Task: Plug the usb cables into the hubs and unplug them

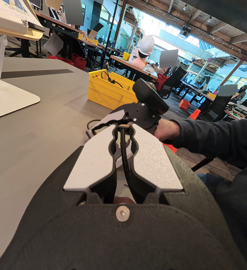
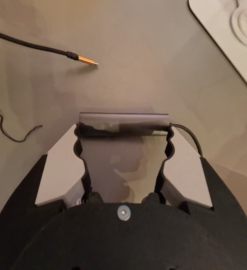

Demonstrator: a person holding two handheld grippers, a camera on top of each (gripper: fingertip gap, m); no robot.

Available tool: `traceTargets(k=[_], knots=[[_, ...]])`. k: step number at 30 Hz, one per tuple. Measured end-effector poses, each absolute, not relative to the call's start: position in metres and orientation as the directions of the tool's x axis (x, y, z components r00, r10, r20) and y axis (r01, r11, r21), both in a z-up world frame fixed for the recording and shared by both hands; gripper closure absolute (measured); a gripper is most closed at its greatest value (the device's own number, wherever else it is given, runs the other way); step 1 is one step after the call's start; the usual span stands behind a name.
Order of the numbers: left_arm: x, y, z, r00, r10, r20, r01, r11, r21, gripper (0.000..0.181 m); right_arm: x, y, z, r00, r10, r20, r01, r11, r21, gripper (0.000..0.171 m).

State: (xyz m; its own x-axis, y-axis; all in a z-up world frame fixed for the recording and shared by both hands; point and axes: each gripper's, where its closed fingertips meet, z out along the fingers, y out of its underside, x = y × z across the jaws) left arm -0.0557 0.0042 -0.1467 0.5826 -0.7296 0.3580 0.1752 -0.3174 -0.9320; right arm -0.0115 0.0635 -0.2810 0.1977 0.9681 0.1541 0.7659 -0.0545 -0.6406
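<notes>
The left gripper (image 1: 123,128) pinches a black braided cable (image 1: 124,149) near its gold-collared plug, over the grey table (image 1: 39,138). Just beyond, a hand (image 1: 167,129) holds the other gripper (image 1: 105,124) low against the tabletop. A yellow bin (image 1: 105,93) sits behind them.

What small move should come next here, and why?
Probably bring the left gripper with its black cable toward the hub. The right gripper grips the hub at both ends, and the gold plug hangs apart from it, unplugged.
</notes>
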Motion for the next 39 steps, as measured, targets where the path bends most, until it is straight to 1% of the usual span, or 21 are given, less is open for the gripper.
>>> traceTargets(k=[3,6,9,15,20,23,24,26,32,35,37,39], knots=[[-0.056,0.004,-0.147,0.583,-0.728,0.360,0.179,-0.318,-0.931,0.166,-0.010,0.061,-0.276,0.089,0.966,0.243,0.790,0.080,-0.607,0.056],[-0.055,0.004,-0.147,0.584,-0.728,0.361,0.177,-0.320,-0.931,0.166,-0.007,0.057,-0.280,0.032,0.984,0.174,0.805,0.077,-0.588,0.056],[-0.054,0.004,-0.147,0.585,-0.729,0.357,0.172,-0.318,-0.932,0.166,-0.007,0.061,-0.282,0.008,0.988,0.153,0.791,0.088,-0.605,0.057],[-0.056,0.005,-0.149,0.589,-0.722,0.362,0.176,-0.323,-0.930,0.166,-0.005,0.057,-0.278,0.024,1.000,-0.012,0.735,-0.025,-0.678,0.057],[-0.055,0.007,-0.156,0.598,-0.713,0.367,0.168,-0.336,-0.927,0.166,-0.008,0.051,-0.256,0.027,0.975,-0.223,0.607,-0.193,-0.771,0.057],[-0.055,0.007,-0.157,0.600,-0.711,0.367,0.166,-0.338,-0.927,0.166,-0.005,0.048,-0.246,0.000,0.951,-0.310,0.577,-0.253,-0.777,0.057],[-0.055,0.007,-0.157,0.600,-0.711,0.368,0.168,-0.338,-0.926,0.167,-0.004,0.049,-0.246,-0.002,0.955,-0.297,0.585,-0.240,-0.775,0.057],[-0.054,0.007,-0.157,0.601,-0.710,0.368,0.167,-0.339,-0.926,0.166,0.001,0.053,-0.253,0.000,0.978,-0.206,0.633,-0.160,-0.757,0.057],[-0.052,0.007,-0.160,0.599,-0.711,0.368,0.160,-0.344,-0.925,0.166,0.009,0.042,-0.278,-0.088,0.996,0.006,0.760,0.071,-0.646,0.056],[-0.052,0.007,-0.159,0.598,-0.713,0.366,0.157,-0.344,-0.926,0.166,0.009,0.033,-0.278,-0.175,0.982,0.072,0.757,0.181,-0.628,0.053],[-0.051,0.006,-0.159,0.597,-0.714,0.366,0.156,-0.344,-0.926,0.166,0.014,0.032,-0.275,-0.229,0.966,0.118,0.767,0.253,-0.590,0.052],[-0.051,0.006,-0.159,0.598,-0.714,0.364,0.154,-0.344,-0.926,0.166,0.018,0.033,-0.269,-0.287,0.945,0.159,0.765,0.326,-0.555,0.058]])
